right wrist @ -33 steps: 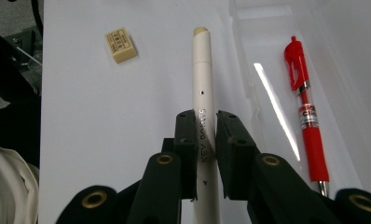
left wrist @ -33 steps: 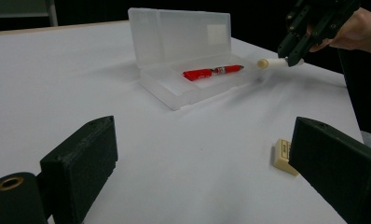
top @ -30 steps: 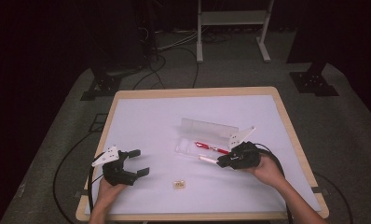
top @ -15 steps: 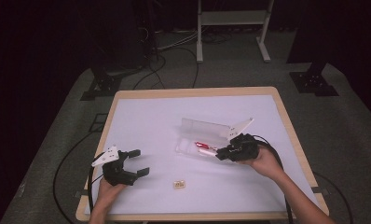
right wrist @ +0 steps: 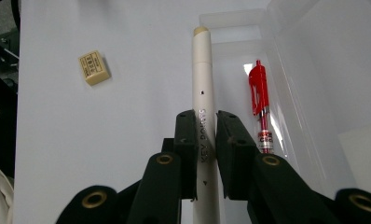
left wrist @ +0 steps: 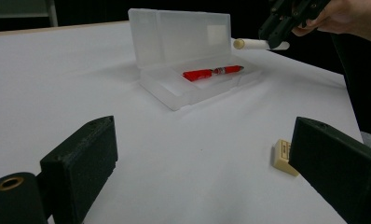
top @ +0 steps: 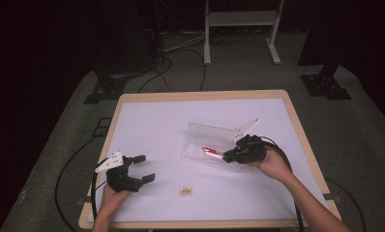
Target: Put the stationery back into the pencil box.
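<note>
Eraser point(top: 185, 191): near bench point(top: 152, 125) edge, untouched.
Left gripper point(top: 138, 168): near left, fingers apart, empty.
Right gripper point(right wrist: 206, 122): fingers clamped on white pen point(right wrist: 203, 88), over case point(top: 206, 158) rim.
Axis: white pen parallel to red pen point(right wrist: 260, 100) inside; case lies just beyond.

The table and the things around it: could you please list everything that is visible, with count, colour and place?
white pen: 1, white with a cream tip, held above the case's edge.
red pen: 1, red, lying inside the case.
pencil case: 1, clear plastic, lid open and upright, right of the table's middle.
eraser: 1, cream, on the table near the front edge.
table: 1, white top with a wooden rim.
cables: several, black, on the grey floor behind the table.
white frame: 1, behind the table.
left gripper: 1, black, jaws open, front left.
right gripper: 1, black, jaws shut on the white pen.
</note>
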`<move>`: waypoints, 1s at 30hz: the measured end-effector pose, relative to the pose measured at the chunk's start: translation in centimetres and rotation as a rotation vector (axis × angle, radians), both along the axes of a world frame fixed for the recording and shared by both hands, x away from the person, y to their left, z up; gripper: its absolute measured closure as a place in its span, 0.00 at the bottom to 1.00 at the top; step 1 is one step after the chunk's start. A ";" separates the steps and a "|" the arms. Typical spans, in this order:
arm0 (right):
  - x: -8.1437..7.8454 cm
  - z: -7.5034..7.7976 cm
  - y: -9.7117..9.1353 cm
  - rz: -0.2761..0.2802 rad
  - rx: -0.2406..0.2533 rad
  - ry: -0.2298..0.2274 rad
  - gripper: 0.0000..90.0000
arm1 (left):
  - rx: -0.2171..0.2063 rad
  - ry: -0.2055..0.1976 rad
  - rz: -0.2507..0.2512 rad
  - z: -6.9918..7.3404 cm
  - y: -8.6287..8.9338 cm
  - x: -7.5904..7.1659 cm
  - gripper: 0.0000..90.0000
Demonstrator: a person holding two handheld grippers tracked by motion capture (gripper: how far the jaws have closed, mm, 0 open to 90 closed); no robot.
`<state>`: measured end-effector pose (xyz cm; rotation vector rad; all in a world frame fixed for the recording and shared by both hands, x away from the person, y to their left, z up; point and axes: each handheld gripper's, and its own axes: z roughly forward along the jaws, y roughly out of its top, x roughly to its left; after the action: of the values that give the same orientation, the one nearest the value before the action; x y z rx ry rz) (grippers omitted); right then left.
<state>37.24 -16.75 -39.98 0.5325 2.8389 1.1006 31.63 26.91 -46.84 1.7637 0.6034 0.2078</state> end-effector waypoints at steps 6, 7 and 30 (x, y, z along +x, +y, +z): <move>0.3 0.4 0.2 0.009 -0.007 -0.008 0.87 | 0.001 -0.001 -0.001 0.0 0.0 0.0 0.08; 0.4 0.5 0.2 0.012 -0.010 -0.013 0.87 | 0.001 -0.001 -0.001 0.0 0.0 0.0 0.08; 2.1 -0.2 2.1 0.022 -0.048 -0.012 0.87 | -0.002 -0.001 -0.002 0.0 0.0 0.0 0.08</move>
<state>39.33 -14.66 -40.17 0.4904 2.8594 1.0325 31.63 26.92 -46.83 1.7627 0.6011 0.2063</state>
